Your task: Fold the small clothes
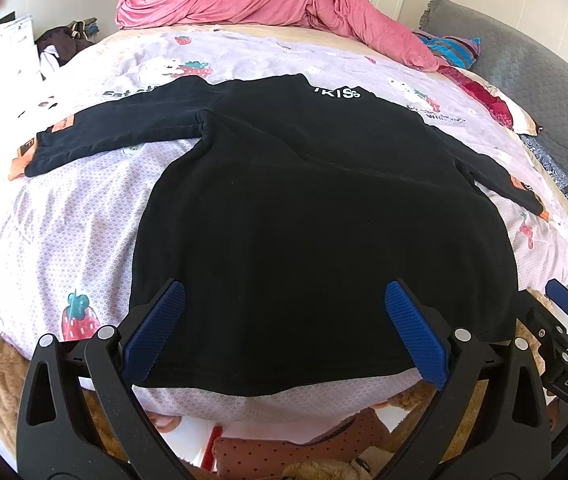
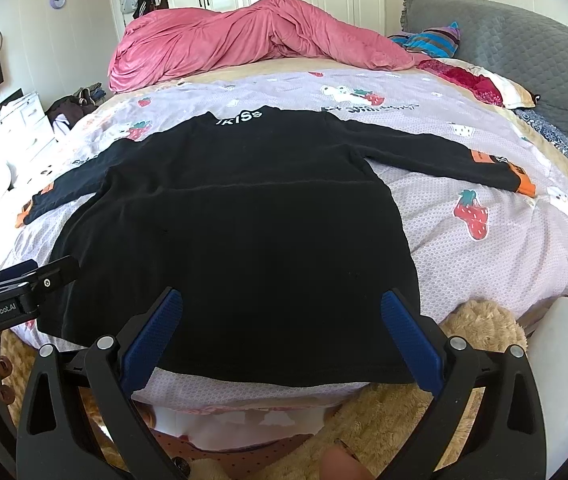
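A small black long-sleeved top [image 1: 303, 200] lies flat on the bed, back up, collar with white lettering at the far side, both sleeves spread out, orange cuffs at the ends. It also shows in the right wrist view [image 2: 240, 232]. My left gripper [image 1: 284, 332] is open, fingers wide apart above the hem's near edge. My right gripper [image 2: 282, 336] is open too, above the hem. Neither holds anything. The right gripper also appears at the right edge of the left wrist view [image 1: 563, 320]; the left one shows at the left edge of the right wrist view [image 2: 24, 288].
A lilac strawberry-print sheet [image 2: 463, 248] covers the bed. A crumpled pink duvet [image 2: 252, 36] lies at the far end, grey pillows [image 2: 503, 40] at the right. A white dresser [image 2: 12, 128] stands at the left. A tan fuzzy blanket [image 2: 475, 328] hangs at the near edge.
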Available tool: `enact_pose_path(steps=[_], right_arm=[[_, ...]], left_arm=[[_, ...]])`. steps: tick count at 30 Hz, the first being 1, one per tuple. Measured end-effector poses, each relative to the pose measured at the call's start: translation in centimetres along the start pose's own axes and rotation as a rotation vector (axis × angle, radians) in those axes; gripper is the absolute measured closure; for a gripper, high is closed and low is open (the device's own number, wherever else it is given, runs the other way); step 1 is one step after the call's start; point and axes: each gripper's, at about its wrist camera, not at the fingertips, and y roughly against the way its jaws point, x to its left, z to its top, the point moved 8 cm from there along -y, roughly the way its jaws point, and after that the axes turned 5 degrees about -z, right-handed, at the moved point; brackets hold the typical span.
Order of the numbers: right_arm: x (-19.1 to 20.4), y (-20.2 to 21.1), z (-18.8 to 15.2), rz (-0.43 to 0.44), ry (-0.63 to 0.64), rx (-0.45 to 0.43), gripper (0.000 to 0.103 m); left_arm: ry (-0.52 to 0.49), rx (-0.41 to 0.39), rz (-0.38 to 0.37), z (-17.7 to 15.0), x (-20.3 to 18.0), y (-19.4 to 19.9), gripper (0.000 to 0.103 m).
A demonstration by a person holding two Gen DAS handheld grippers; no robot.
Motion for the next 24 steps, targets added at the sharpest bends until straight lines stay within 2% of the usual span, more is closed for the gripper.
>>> enact_pose_path(steps=[24], right_arm=[[0.22, 0.21, 0.04, 0.002, 0.005, 0.003, 0.004]], left_arm=[[0.005, 0.006, -0.003, 0.47, -0.06, -0.16, 0.009]])
